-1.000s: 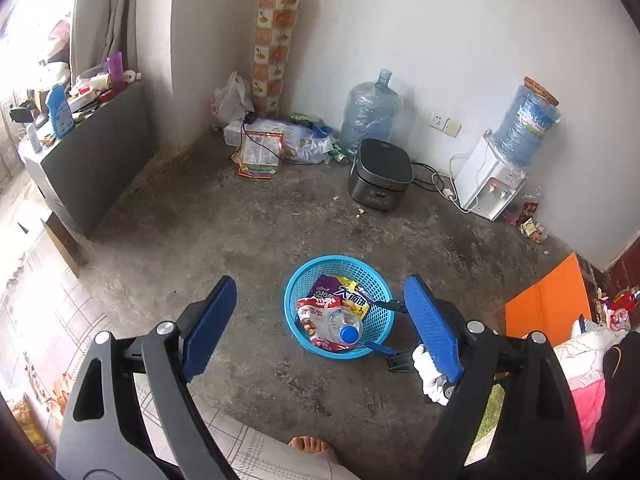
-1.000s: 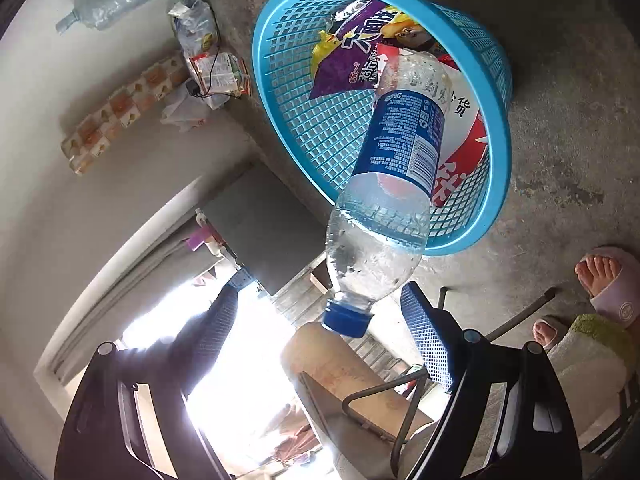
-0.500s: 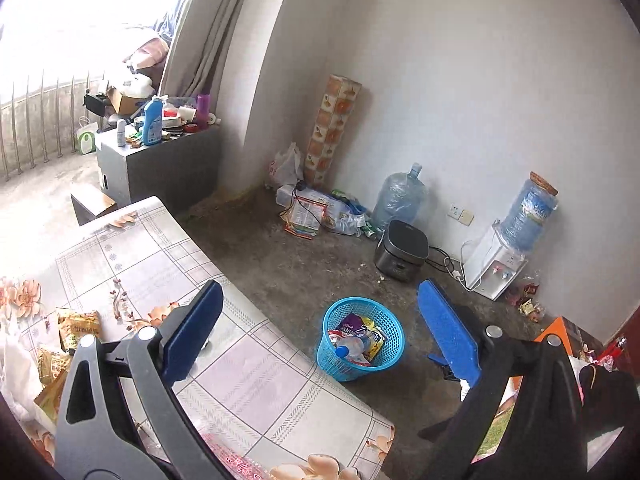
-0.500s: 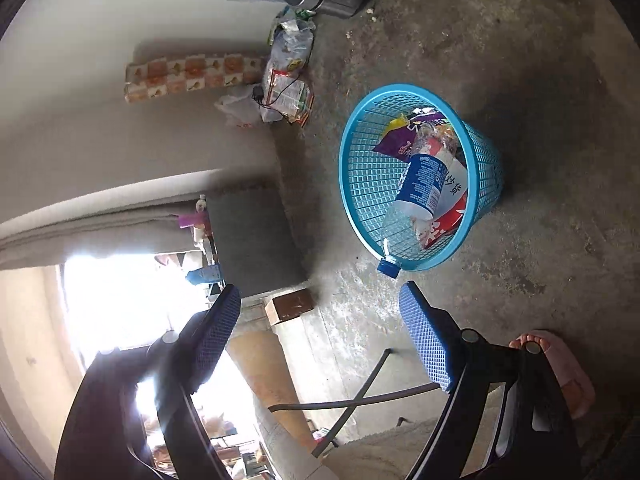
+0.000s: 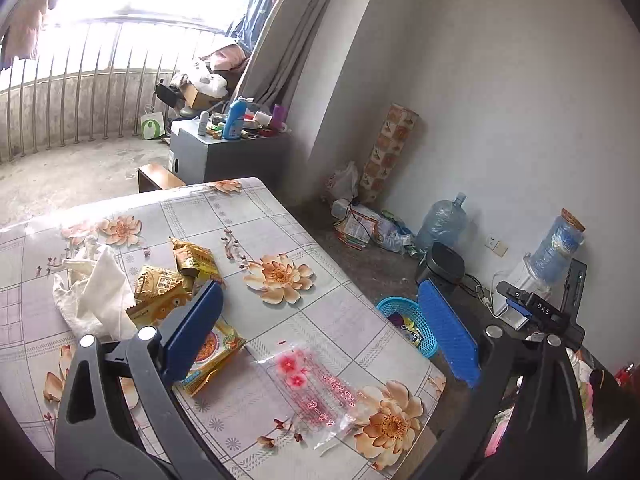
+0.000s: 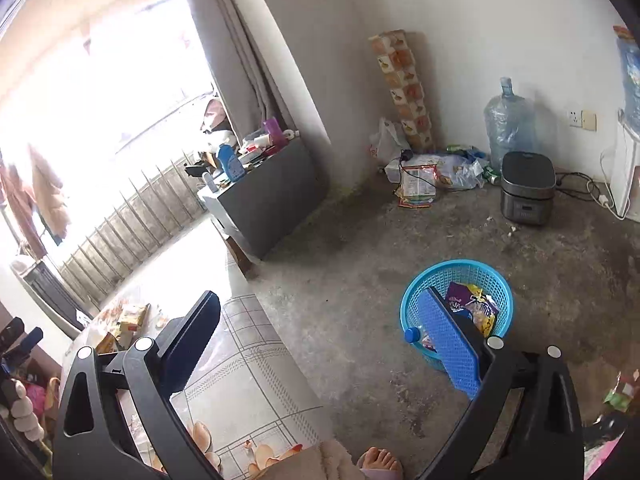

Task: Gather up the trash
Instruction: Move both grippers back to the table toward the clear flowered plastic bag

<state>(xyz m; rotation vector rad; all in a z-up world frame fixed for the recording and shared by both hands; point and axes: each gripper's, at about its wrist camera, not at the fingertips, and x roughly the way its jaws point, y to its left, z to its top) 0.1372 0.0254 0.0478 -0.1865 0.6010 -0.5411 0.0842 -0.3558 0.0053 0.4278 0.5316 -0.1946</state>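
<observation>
A blue basket point(image 6: 460, 280) is seen on the floor point(image 6: 340, 280), loaded with snack wrappers point(image 6: 474, 306) and a blue-capped bottle point(image 6: 412, 335). Gold wrappers point(image 5: 160, 288), tissue point(image 5: 96, 292) and a clear bag point(image 5: 316, 384) are left on the tabletop point(image 5: 340, 320). Both the left claw point(image 5: 320, 332) and the right claw point(image 6: 320, 340) are held wide apart, with nothing gripped.

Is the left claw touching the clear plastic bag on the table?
Apart: left wrist view shows the open left claw above the clear plastic bag.

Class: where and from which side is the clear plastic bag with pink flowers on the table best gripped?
Grip the clear plastic bag by its edge nearest the table border, coming in low from that side; it lies flat, so only an edge gives the fingers purchase.
</observation>
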